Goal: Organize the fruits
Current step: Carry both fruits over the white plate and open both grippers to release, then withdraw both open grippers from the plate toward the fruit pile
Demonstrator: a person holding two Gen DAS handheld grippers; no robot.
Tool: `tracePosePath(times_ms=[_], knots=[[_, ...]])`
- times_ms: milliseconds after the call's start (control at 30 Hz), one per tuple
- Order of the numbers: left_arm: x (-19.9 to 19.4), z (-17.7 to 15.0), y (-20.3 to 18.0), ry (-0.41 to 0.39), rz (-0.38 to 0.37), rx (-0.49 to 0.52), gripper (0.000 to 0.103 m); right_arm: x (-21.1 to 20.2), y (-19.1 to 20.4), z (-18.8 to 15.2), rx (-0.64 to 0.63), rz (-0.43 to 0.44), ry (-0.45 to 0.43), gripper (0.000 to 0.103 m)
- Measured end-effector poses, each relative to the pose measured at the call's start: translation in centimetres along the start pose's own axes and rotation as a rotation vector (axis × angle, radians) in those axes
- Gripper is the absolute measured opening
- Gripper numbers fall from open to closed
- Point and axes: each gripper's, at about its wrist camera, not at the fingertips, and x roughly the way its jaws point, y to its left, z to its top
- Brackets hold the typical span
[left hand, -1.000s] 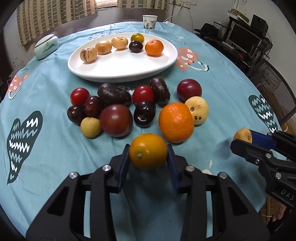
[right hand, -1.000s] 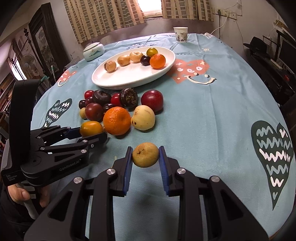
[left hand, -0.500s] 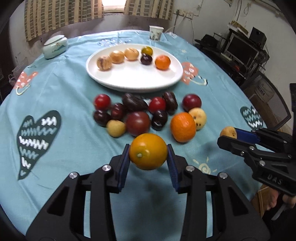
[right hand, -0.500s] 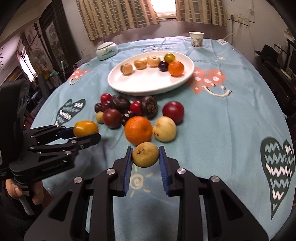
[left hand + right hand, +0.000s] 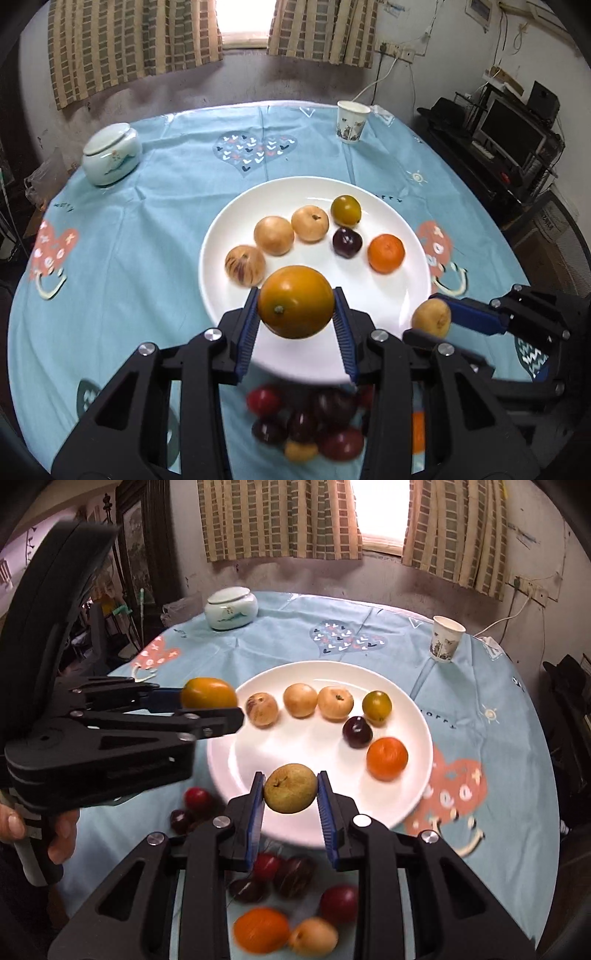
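My left gripper [image 5: 295, 314] is shut on a yellow-orange fruit [image 5: 295, 301], held in the air over the near rim of the white plate [image 5: 376, 291]. My right gripper [image 5: 290, 799] is shut on a small brownish-yellow pear-like fruit [image 5: 290, 788], also above the plate's near part [image 5: 325, 746]. Each gripper shows in the other's view, the right one [image 5: 432, 321] at the plate's right edge, the left one [image 5: 210, 705] at its left edge. On the plate lie several fruits: three tan ones, a yellow-green one, a dark plum [image 5: 346, 242] and a small orange [image 5: 386, 253].
Below the grippers a blurred pile of red and dark fruits [image 5: 306, 421] lies on the blue tablecloth [image 5: 129, 258], with an orange [image 5: 260, 928] and a yellow fruit. A lidded white jar [image 5: 110, 153] and a paper cup [image 5: 351, 122] stand at the far side. A hand [image 5: 55, 834] grips the left handle.
Both grippers have risen and moved forward from the near cloth to over the plate, carrying their fruits. The fruit pile now lies beneath and behind the fingers.
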Motion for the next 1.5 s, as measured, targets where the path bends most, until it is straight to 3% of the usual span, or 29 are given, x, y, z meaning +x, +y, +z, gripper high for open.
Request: tracePosePath(times_ms=[100,267,633,700,733,767,800,933,1033,1167,1233,1500], knots=[[3.1,1.7,0.0,0.038,0.011,-0.002,0.039,3.0,-1.6,0.9,-0.007,-0.027,0.034,0.028],[6.0,2.7,0.1,0.065,0.005,-0.001,0.039,6.6,-4.1,2.0,0.049,0.03,0.093,0.028],[7.9,3.5,0.3,0.076,0.01,-0.002,0.039,10.0,-4.7,2.7,0.03,0.026,0.131,0.029],[7.7,3.7,0.4,0.063,0.012,-0.015,0.041,10.2,-4.8,2.8,0.03,0.011,0.128,0.033],[7.4,3.8,0.5,0.05,0.013,-0.022,0.051,10.1,-4.9,2.9,0.034,-0.004,0.125,0.051],[6.9,3.9,0.6,0.036,0.013,-0.027,0.061,9.8,-5.0,3.0,0.043,-0.003,0.114,0.06],[6.2,3.9,0.7,0.019,0.015,-0.033,0.077,9.2,-5.0,3.0,0.05,-0.011,0.096,0.06],[2.6,3.4,1.7,-0.046,0.015,-0.057,0.088,6.4,-5.0,2.9,0.045,-0.045,0.056,0.06],[-0.7,1.3,2.1,-0.084,0.002,-0.076,0.092,3.0,-4.7,1.8,0.056,-0.055,0.028,0.063],[-4.7,-3.4,1.8,-0.121,0.02,-0.05,0.094,-1.4,-3.5,-1.2,0.068,-0.052,-0.006,0.086],[-6.1,-5.9,1.6,-0.135,0.023,-0.047,0.094,-3.1,-2.6,-3.1,0.071,-0.054,-0.014,0.093],[-7.6,-14.8,1.5,-0.091,0.069,-0.057,0.094,-6.6,0.0,-10.4,0.158,-0.075,-0.009,0.093]])
